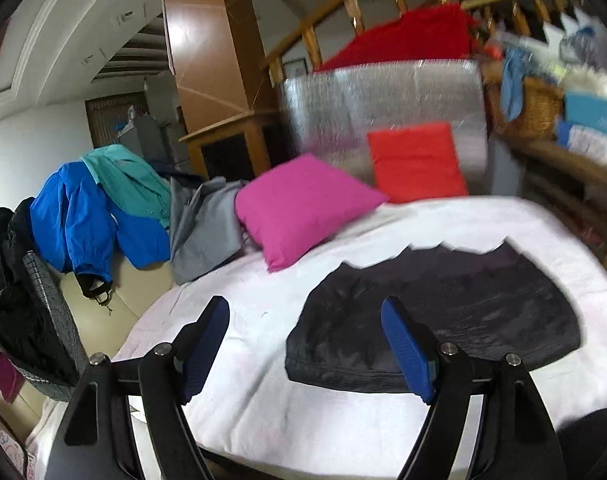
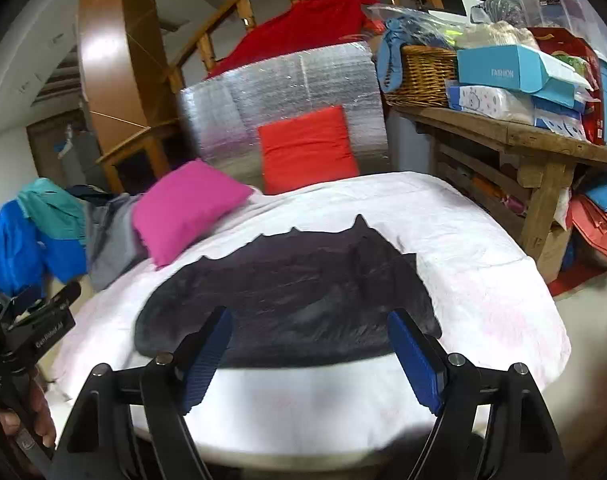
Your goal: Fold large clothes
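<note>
Left wrist view: your left gripper (image 1: pixel 305 312) hangs above the white sheet (image 1: pixel 263 408), jaws wide apart, nothing between the blue pads (image 1: pixel 407 354). The black garment (image 1: pixel 443 320) lies spread flat on the sheet, ahead and to the right of the jaws, its far edge ragged with motion blur. Beyond it a pink cushion (image 1: pixel 303 206) rests on the sheet's far left side, and a red cushion (image 1: pixel 417 162) leans on a silver panel (image 1: pixel 383 100). To the left, a blue jacket (image 1: pixel 83 224), a teal shirt (image 1: pixel 131 180) and grey cloth (image 1: pixel 203 228) are heaped together, touching the pink cushion. A basket (image 1: pixel 531 108) sits at the far right.

Right wrist view: your right gripper (image 2: pixel 309 314) also hovers clear, jaws standing wide with only air between the pads (image 2: pixel 417 364). The black garment (image 2: pixel 287 300) lies straight ahead, centred on the sheet (image 2: pixel 483 288), one dark point sticking up at its far edge. Pink cushion (image 2: pixel 183 208) at far left, red cushion (image 2: pixel 307 148) behind against the silver panel (image 2: pixel 279 92). On the right a wooden counter (image 2: pixel 523 136) carries a basket (image 2: pixel 423 74) and stacked blue boxes (image 2: pixel 511 70). At the left edge you can see your left gripper's (image 2: pixel 43 320) black body, with your hand (image 2: pixel 31 416) below it; from here I can't tell how its jaws stand.
</note>
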`<state>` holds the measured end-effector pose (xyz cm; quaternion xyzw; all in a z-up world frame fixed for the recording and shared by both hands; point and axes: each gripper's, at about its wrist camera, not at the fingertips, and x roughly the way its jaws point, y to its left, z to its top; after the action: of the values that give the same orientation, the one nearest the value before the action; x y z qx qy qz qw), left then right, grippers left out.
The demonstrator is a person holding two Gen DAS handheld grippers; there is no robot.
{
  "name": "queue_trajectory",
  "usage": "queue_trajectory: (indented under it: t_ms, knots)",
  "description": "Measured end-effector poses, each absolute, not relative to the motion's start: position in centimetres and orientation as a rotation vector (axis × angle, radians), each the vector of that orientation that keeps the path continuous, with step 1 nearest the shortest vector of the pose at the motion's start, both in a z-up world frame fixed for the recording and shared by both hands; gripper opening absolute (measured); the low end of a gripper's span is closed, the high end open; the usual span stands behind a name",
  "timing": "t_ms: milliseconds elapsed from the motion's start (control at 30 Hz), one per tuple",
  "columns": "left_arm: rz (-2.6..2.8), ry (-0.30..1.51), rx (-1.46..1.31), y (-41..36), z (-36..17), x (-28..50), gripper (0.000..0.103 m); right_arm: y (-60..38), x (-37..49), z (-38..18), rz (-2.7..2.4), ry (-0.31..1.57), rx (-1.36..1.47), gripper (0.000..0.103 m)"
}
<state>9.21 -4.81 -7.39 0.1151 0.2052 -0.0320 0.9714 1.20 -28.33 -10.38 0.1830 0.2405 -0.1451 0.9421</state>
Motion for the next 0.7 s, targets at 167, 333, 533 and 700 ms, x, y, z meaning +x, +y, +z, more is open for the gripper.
queue_trajectory:
  t_ms: [167,333,533,700]
  knots:
    - [-0.035,0.338,0.205,-3.3,-3.5,4.3,0.091,-25.6,-1.4,-8.0,-0.314,0.461,0.315,0.083]
    - [-0.050,0.313,0.170,-2.4,-1.4,2.1,0.091,-23.7,-2.4,-6.4,-0.301,0.439,0.309,0.083]
    - [-0.052,0.291,0.165,-2.1,-0.5,0.8,0.091,-22.3,-2.3,-6.3,-0.275,0.441,0.319,0.083]
    - [-0.055,0.300,0.162,-2.2,-0.6,0.8,0.091,-21.8,-2.3,-6.3,-0.283,0.439,0.318,0.083]
